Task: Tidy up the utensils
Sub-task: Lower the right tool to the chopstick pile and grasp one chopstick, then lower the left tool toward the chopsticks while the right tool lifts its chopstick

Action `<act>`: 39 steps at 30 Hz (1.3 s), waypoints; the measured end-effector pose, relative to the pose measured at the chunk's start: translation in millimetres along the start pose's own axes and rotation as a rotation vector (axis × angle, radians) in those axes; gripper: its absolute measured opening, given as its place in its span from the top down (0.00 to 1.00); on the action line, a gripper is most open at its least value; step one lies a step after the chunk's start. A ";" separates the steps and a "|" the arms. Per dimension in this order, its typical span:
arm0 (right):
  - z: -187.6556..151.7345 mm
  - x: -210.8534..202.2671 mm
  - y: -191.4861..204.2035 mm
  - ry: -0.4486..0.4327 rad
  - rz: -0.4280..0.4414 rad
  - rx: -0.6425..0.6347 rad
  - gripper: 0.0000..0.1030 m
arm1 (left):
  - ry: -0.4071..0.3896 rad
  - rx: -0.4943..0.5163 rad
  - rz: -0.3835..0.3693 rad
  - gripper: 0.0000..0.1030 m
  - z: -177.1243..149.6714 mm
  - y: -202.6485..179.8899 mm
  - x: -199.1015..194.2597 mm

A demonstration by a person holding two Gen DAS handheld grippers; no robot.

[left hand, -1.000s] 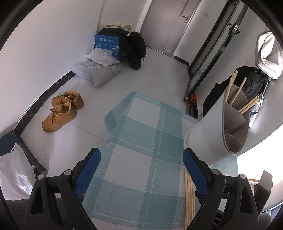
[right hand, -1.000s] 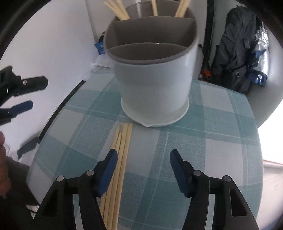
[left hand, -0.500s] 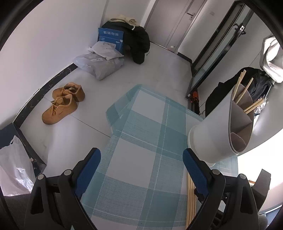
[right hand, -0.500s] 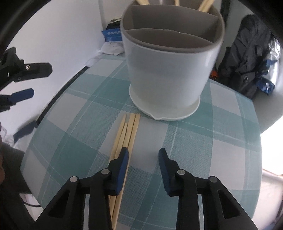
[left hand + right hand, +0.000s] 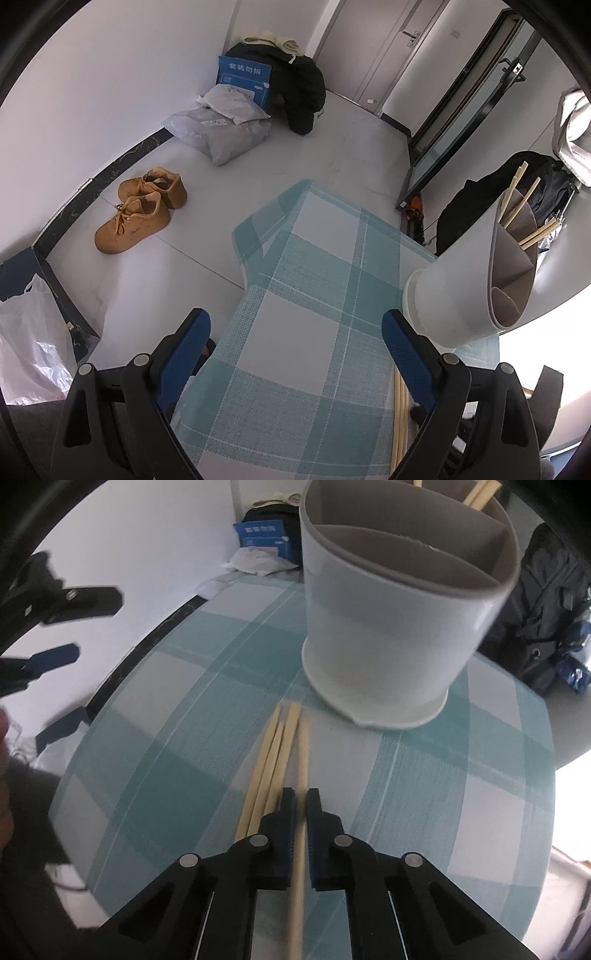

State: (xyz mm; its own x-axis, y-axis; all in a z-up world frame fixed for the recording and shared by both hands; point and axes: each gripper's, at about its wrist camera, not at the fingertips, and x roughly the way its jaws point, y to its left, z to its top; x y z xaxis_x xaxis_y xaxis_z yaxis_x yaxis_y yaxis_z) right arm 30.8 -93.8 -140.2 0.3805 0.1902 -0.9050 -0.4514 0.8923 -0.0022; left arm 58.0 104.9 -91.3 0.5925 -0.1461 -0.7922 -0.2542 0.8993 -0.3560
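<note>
1. Utensil holder (image 5: 399, 627): one, white, standing on the table at 12 o'clock in the right wrist view, with three compartments counted.
2. Loose chopsticks (image 5: 275, 753) on the tablecloth (image 5: 184, 738): four, one of them clamped in the right gripper (image 5: 300, 805).
3. Chopsticks standing in the holder (image 5: 517, 210): at least four; exact count unclear.
4. Grippers: two; the left gripper (image 5: 295, 332) has nothing between its fingers.
5. Tan shoes (image 5: 142, 212) on the floor at 10 o'clock in the left wrist view: two.

Checked tablecloth (image 5: 424, 775) under utensil holder (image 5: 388, 635), 3 loose chopsticks (image 5: 269, 753)
</note>
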 end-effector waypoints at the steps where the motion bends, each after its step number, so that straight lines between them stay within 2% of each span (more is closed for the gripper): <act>1: -5.0 -3.2 -0.3 0.008 0.002 -0.007 0.95 | 0.001 0.002 0.000 0.11 -0.2 -0.2 -0.1; 7: -14.9 -9.6 -9.3 0.032 -0.002 -0.034 0.92 | 0.002 0.001 -0.006 0.11 -0.5 -0.2 -1.7; 9: -10.1 -7.2 -9.4 0.027 -0.023 -0.052 0.88 | 0.004 -0.004 -0.004 0.11 -0.1 0.3 -2.0; 17: 20.3 9.6 -4.9 0.000 -0.009 -0.051 0.86 | 0.018 0.008 0.024 0.11 -1.1 3.1 2.6; 18: 21.9 10.2 -5.6 0.000 0.000 -0.046 0.86 | 0.020 0.010 0.024 0.11 -1.3 3.2 2.9; 20: 23.4 10.8 -7.5 0.003 0.028 -0.025 0.95 | 0.021 0.023 0.028 0.11 -2.2 3.0 4.2; 21: 22.8 9.4 -10.2 0.003 0.041 -0.013 0.95 | 0.026 0.028 0.026 0.11 -3.0 2.5 5.5; 27: 17.1 -25.3 -33.5 -0.122 0.084 0.088 0.95 | 0.087 0.109 -0.008 0.12 -15.2 -15.0 16.9; 30: 10.2 -48.0 -56.7 -0.222 0.086 0.203 0.95 | 0.043 0.212 0.025 0.11 -27.3 -34.5 11.3; 32: 3.7 -61.9 -73.3 -0.290 0.104 0.287 0.95 | 0.079 0.258 -0.010 0.11 -33.6 -46.2 14.1; 36: -13.5 -83.1 -105.0 -0.397 0.173 0.450 0.95 | 0.162 0.305 -0.034 0.12 -52.2 -61.0 23.6; 39: -22.9 -87.5 -125.2 -0.456 0.245 0.577 0.95 | 0.214 0.337 -0.024 0.12 -64.0 -69.6 30.1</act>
State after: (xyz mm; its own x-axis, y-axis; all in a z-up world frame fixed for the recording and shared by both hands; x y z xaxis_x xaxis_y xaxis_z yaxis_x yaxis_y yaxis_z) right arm 35.5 -231.6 -70.5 0.6750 0.4475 -0.5867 -0.1211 0.8515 0.5101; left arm 44.6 11.5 -122.1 0.4134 -0.2193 -0.8837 0.0439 0.9742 -0.2212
